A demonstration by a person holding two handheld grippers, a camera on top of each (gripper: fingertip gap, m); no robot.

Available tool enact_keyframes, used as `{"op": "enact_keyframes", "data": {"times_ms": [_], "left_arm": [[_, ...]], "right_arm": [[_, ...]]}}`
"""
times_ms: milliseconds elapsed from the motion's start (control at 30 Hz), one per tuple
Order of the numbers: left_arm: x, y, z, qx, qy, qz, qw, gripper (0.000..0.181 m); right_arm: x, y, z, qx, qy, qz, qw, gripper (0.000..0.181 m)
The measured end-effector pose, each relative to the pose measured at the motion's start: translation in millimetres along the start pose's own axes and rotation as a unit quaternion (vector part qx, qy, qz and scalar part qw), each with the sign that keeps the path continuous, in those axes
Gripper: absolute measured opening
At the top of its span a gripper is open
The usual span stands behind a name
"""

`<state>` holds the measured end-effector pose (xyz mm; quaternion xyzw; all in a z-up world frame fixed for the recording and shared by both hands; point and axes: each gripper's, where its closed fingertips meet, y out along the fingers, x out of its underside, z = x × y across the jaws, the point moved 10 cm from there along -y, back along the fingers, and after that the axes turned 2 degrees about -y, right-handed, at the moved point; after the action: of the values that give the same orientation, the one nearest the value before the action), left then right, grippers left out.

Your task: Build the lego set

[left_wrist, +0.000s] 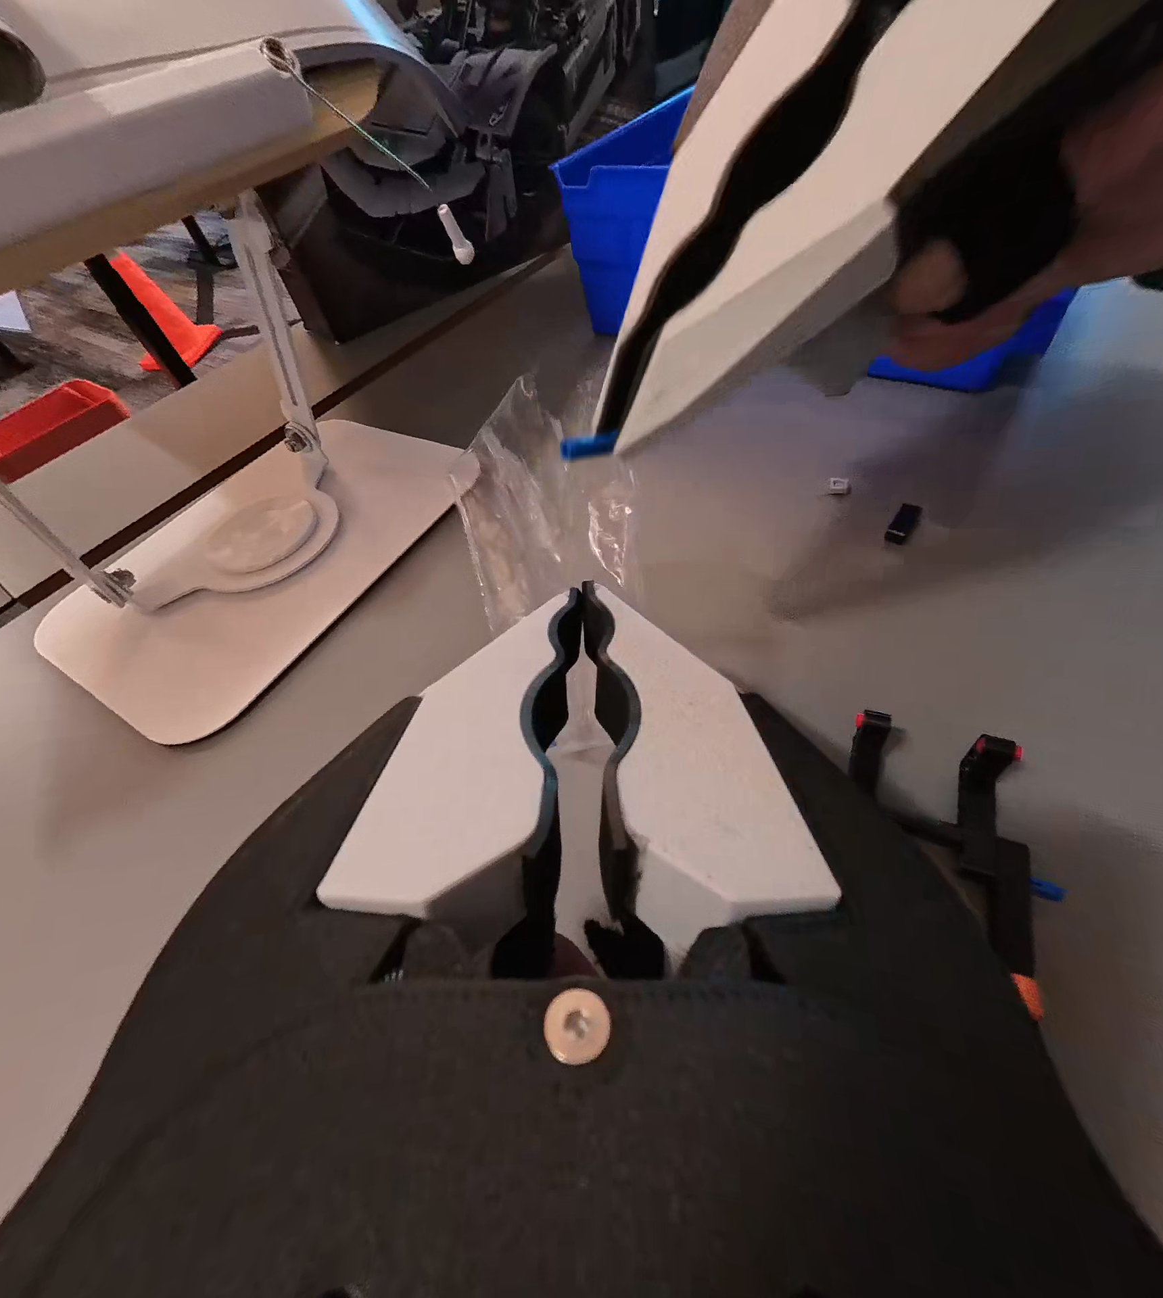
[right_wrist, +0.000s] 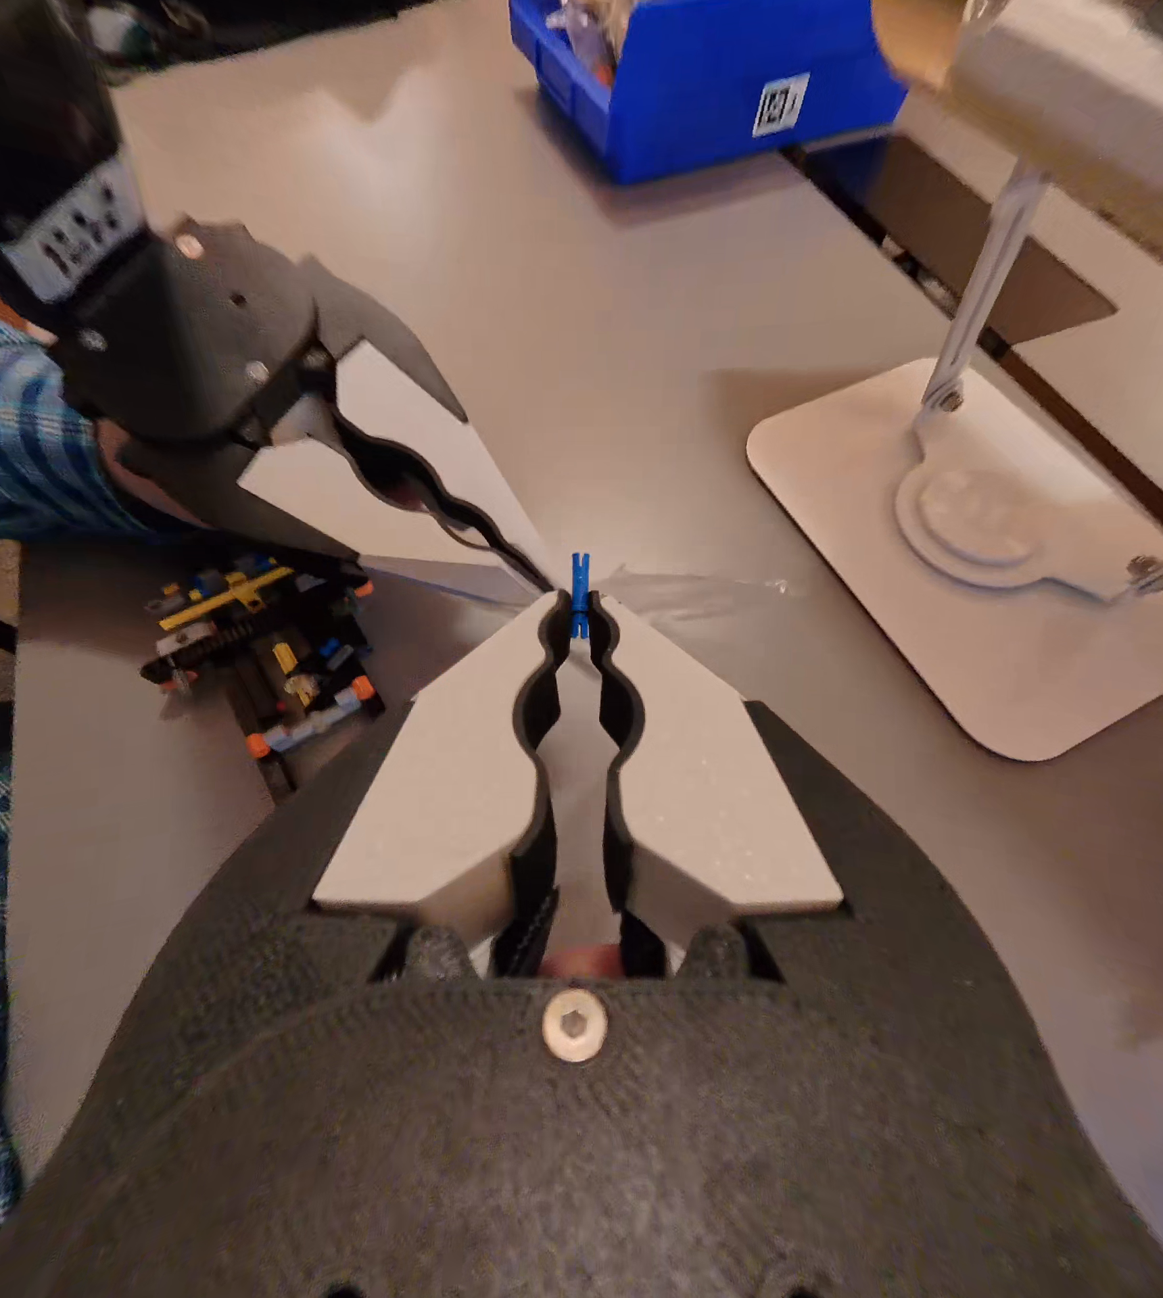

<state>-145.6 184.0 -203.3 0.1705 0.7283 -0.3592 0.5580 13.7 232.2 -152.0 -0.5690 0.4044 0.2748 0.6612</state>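
Observation:
My right gripper [right_wrist: 580, 610] is shut on a small blue lego pin [right_wrist: 579, 593] that sticks out past its tips; it also shows in the left wrist view [left_wrist: 605, 441] with the pin [left_wrist: 586, 447] at its tip. My left gripper [left_wrist: 584, 597] is shut on a clear plastic bag [left_wrist: 536, 513], which hangs in front of it; in the right wrist view this gripper [right_wrist: 540, 579] comes in from the left, holding the bag [right_wrist: 691, 586]. A partly built black and yellow lego model [right_wrist: 262, 653] lies on the grey table [right_wrist: 564, 281] below the left gripper; its black part shows in the left wrist view [left_wrist: 972, 829].
A blue bin [right_wrist: 698, 91] stands at the table's far side, also in the left wrist view [left_wrist: 607, 232]. A white stand base [right_wrist: 972, 555] with thin metal legs sits to the right [left_wrist: 248, 562]. Two small loose pieces, white [left_wrist: 838, 484] and black [left_wrist: 903, 523], lie on the table. The grippers are tip to tip, or close to it.

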Motion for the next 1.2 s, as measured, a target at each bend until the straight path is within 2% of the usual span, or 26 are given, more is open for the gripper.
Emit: {"op": "enact_keyframes", "data": {"times_ms": [33, 100, 267, 367, 533, 633, 767, 900, 1067, 1200], "left_arm": [[-0.3, -0.2, -0.3, -0.001, -0.007, 0.003, 1.0, 0.0], [-0.2, -0.8, -2.8, 0.014, -0.048, 0.012, 0.999, 0.0], [1.5, 0.3, -7.9, 0.03, -0.089, 0.027, 0.995, 0.0], [1.2, 1.0, -8.6, 0.038, -0.099, 0.032, 0.994, 0.0], [2.4, -0.1, -11.0, 0.05, -0.126, 0.043, 0.99, 0.0], [3.6, -1.1, -13.8, 0.052, -0.139, 0.047, 0.988, 0.0], [4.9, -1.9, -16.3, 0.053, -0.147, 0.049, 0.986, 0.0], [6.0, -1.4, -18.2, 0.059, -0.154, 0.051, 0.985, 0.0], [4.8, -0.3, -18.2, 0.063, -0.155, 0.053, 0.984, 0.0], [3.7, -4.8, -19.4, 0.058, -0.147, 0.05, 0.986, 0.0]], "right_arm": [[3.9, 4.2, 0.6, -0.005, 0.003, -0.011, 1.0, 0.002], [9.6, 8.5, 2.3, 0.003, 0.005, -0.027, 1.0, 0.002], [15.6, 13.2, 5.3, -0.002, -0.003, -0.084, 0.996, 0.002], [10.7, 16.8, 4.6, -0.012, -0.018, -0.096, 0.995, 0.002], [3.6, 32.3, 2.4, -0.014, -0.065, -0.164, 0.984, 0.002], [-4.0, 34.9, 2.6, -0.006, -0.078, -0.163, 0.984, 0.021], [-16.3, 14.7, 7.7, 0.01, -0.074, -0.102, 0.992, 0.017], [-15.0, -11.7, 10.3, 0.017, -0.065, -0.085, 0.994, 0.014], [-7.1, -33.9, 6.6, 0.028, -0.066, -0.088, 0.994, 0.011], [31.3, -55.6, 1.6, 0.023, -0.046, -0.167, 0.985, 0.017]]}}
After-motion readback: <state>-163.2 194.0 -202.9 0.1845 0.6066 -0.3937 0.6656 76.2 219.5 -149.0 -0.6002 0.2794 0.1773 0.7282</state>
